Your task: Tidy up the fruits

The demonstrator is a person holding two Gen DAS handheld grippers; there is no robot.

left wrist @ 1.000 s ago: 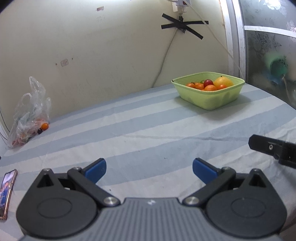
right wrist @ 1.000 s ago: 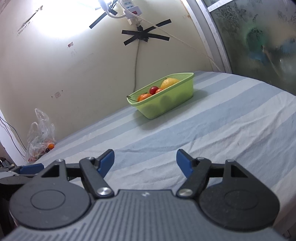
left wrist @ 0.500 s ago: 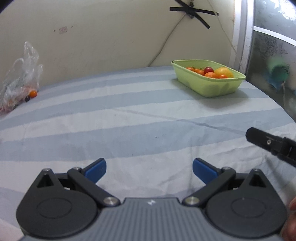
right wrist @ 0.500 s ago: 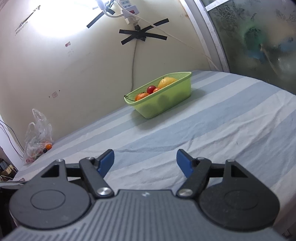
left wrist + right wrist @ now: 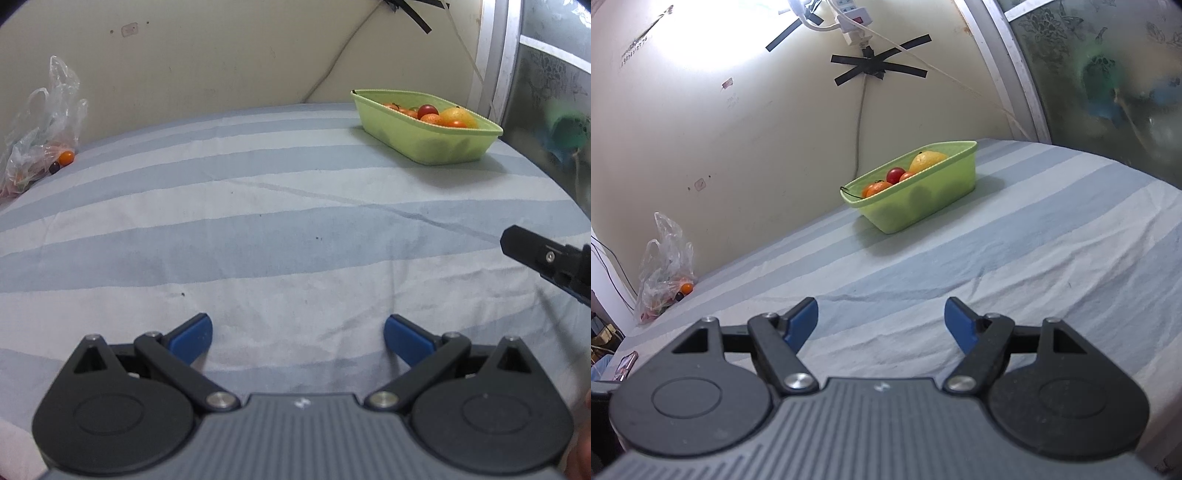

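Both grippers, left gripper [image 5: 298, 330] and right gripper [image 5: 881, 317], gape wide and empty; steer yours toward the far-left fruit bag [image 5: 38, 142], approaching low.

Translucent green plastic basket [image 5: 923, 201], creased striped cloth sheet [image 5: 258, 229], crinkled clear plastic bag [image 5: 40, 133]
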